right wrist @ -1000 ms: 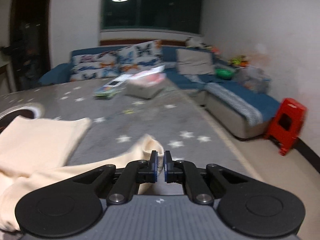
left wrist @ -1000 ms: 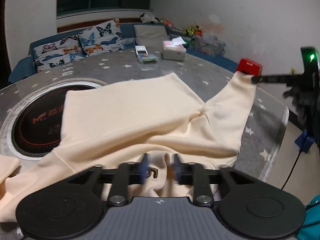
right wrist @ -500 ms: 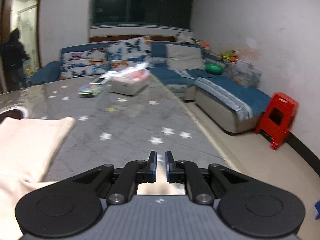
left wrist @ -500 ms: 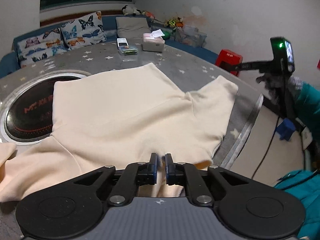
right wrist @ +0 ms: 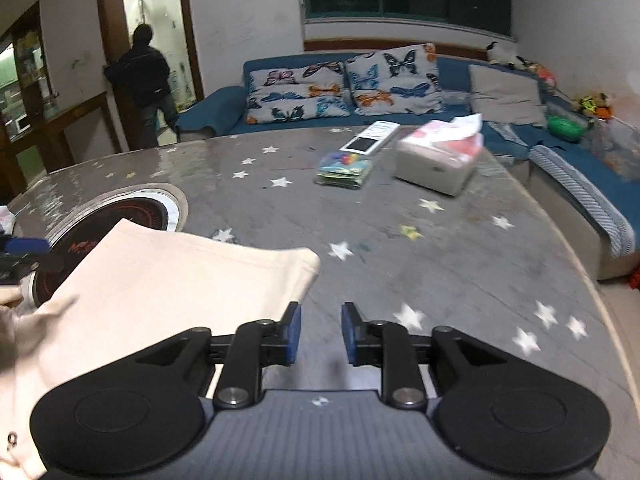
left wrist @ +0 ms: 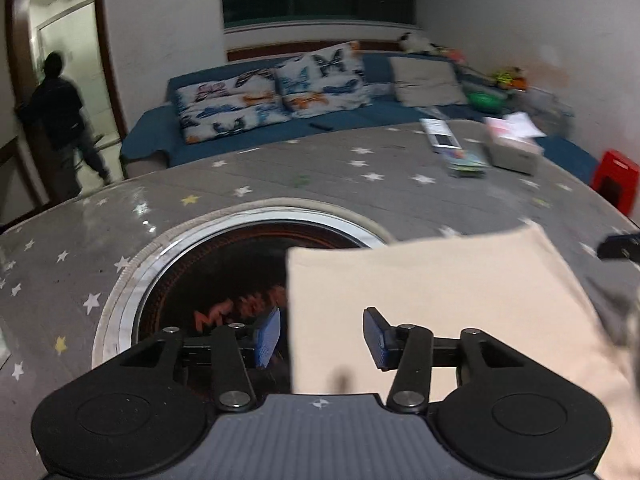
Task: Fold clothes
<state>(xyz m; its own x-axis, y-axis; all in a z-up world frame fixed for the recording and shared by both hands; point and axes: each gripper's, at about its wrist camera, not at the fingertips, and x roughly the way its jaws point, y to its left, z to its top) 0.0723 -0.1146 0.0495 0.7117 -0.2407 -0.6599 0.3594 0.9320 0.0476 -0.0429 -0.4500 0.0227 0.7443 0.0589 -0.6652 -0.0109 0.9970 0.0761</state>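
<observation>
A cream top (left wrist: 432,292) lies flat on the grey star-patterned table (left wrist: 280,184); it also shows in the right wrist view (right wrist: 168,280). My left gripper (left wrist: 322,334) is open and empty over the top's left hem corner, above the round inset. My right gripper (right wrist: 318,332) is open and empty, just right of the top's right hem corner, over bare table. The right gripper's tip (left wrist: 618,246) shows at the far right of the left wrist view. The left gripper's blue pad (right wrist: 24,246) shows at the left edge of the right wrist view.
A round dark inset with a metal ring (left wrist: 224,276) sits in the table, partly under the top. A tissue box (right wrist: 440,164), a small book stack (right wrist: 346,168) and a remote (right wrist: 370,142) lie at the far side. A blue sofa (right wrist: 360,80) stands behind. A person (right wrist: 146,80) stands in the doorway.
Both grippers opened and let go of the top. Both moved forward over the table toward its hem; the views swung left and now show the inset and the doorway.
</observation>
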